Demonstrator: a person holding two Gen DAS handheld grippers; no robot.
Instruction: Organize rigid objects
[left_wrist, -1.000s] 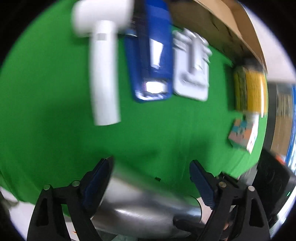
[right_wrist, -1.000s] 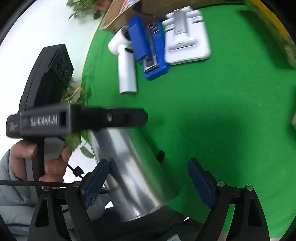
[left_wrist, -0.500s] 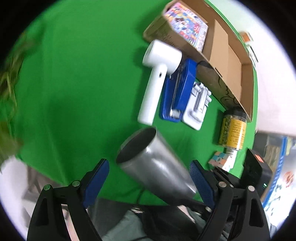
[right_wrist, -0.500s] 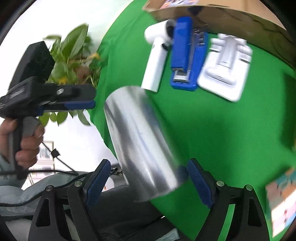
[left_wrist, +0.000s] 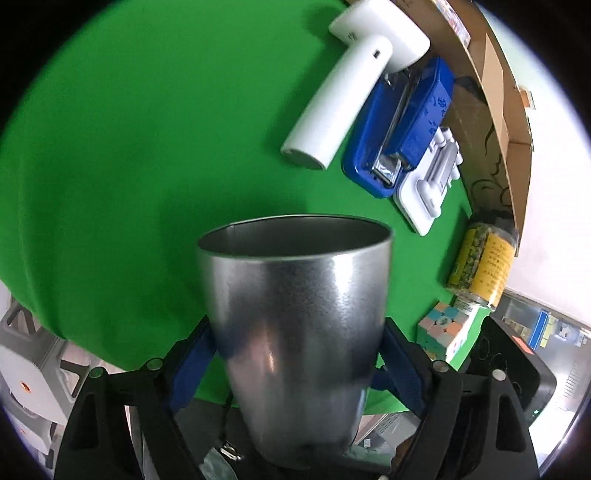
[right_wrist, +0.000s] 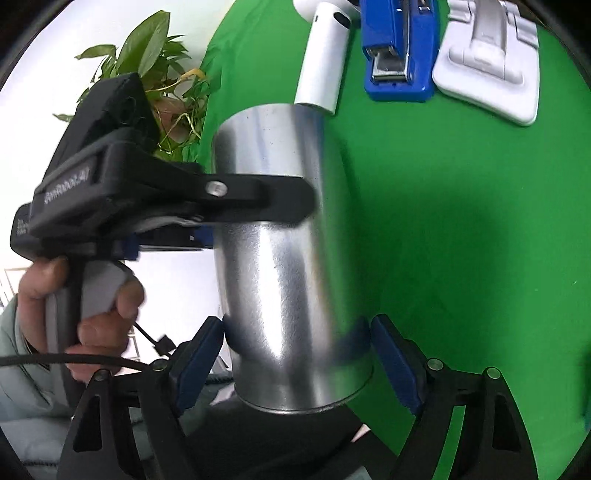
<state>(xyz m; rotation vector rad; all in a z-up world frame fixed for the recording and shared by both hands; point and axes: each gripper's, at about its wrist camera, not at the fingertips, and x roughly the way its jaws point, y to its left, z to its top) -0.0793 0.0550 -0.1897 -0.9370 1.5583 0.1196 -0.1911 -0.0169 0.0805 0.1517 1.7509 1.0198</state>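
Steel cup (left_wrist: 295, 332) is sitting between the blue pads of the left gripper (left_wrist: 295, 363), mouth pointing away from it, both pads pressing its tapered wall as the jaws have just been closing. Its base end is lying between the right gripper (right_wrist: 295, 354) pads, whose jaws have also been closing; the left pad is touching, the right one standing just beside the blurred wall, contact unclear.
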